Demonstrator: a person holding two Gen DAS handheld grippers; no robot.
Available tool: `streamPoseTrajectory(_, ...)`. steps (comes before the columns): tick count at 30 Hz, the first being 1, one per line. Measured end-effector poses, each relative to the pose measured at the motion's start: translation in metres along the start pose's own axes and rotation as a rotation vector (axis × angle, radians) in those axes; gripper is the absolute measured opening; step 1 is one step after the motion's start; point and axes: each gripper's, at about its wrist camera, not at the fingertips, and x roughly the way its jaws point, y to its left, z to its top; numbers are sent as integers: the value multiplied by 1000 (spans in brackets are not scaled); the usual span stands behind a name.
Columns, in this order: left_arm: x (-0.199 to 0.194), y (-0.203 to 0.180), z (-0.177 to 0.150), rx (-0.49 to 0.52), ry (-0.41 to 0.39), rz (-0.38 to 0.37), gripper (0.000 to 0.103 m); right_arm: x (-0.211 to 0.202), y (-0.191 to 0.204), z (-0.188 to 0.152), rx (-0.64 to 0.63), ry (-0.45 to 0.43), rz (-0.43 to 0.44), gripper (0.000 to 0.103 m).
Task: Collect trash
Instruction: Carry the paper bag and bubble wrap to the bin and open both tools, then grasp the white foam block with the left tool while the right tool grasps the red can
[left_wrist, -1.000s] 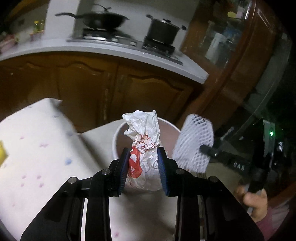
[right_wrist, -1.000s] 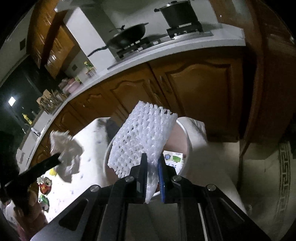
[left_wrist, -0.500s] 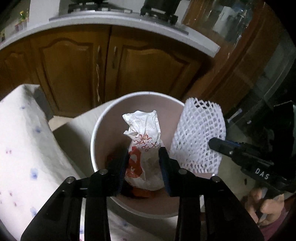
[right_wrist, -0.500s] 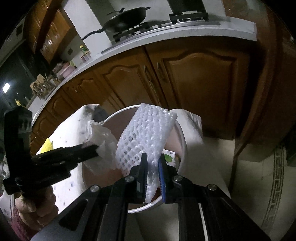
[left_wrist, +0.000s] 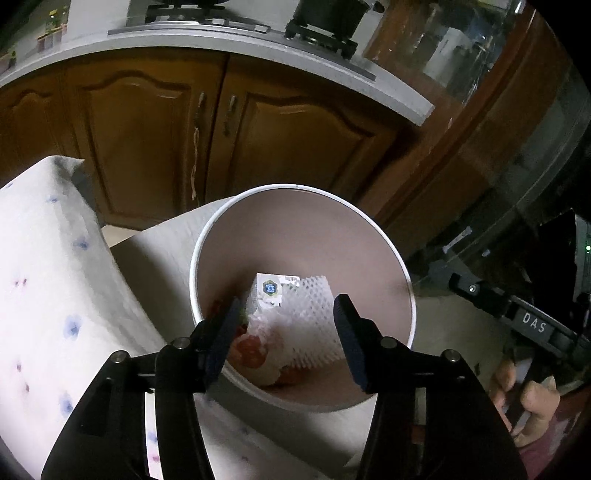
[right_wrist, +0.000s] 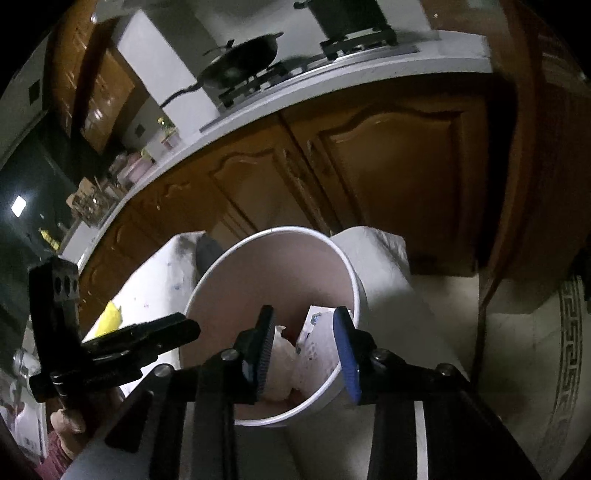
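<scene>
Now that both claws have let go, the left claw and right claw hang spread and empty over the bin. Wrapper and foam net lie inside it, just below the fingertips, so I judge this load binned.

White bin, pinkish inside; white mesh foam; blue-dotted white tablecloth; brown cabinets.
</scene>
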Motion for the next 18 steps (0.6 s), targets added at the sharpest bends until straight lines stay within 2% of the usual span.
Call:
streamPoseTrajectory(5,-26,-1,-9,0,-39,13,53,-15,3,-2,15,-28,22,39)
streamPoseTrajectory(7,-41,4,-19,-16,-54,37,55,-21,6,-6,22,-43,37,51)
streamPoseTrajectory(9,-58,14,-31,-50,-65,57,56,-25,10,-10,35,-53,60,60)
streamPoseTrajectory(10,-71,22,-41,-82,-79,54,56,-27,13,-14,37,-58,75,62)
streamPoseTrajectory(13,-97,39,-65,-131,-103,61,56,-29,29,-23,25,-57,111,62)
streamPoseTrajectory(18,-155,64,-115,-180,-175,128,56,-27,69,-43,-21,-30,181,62)
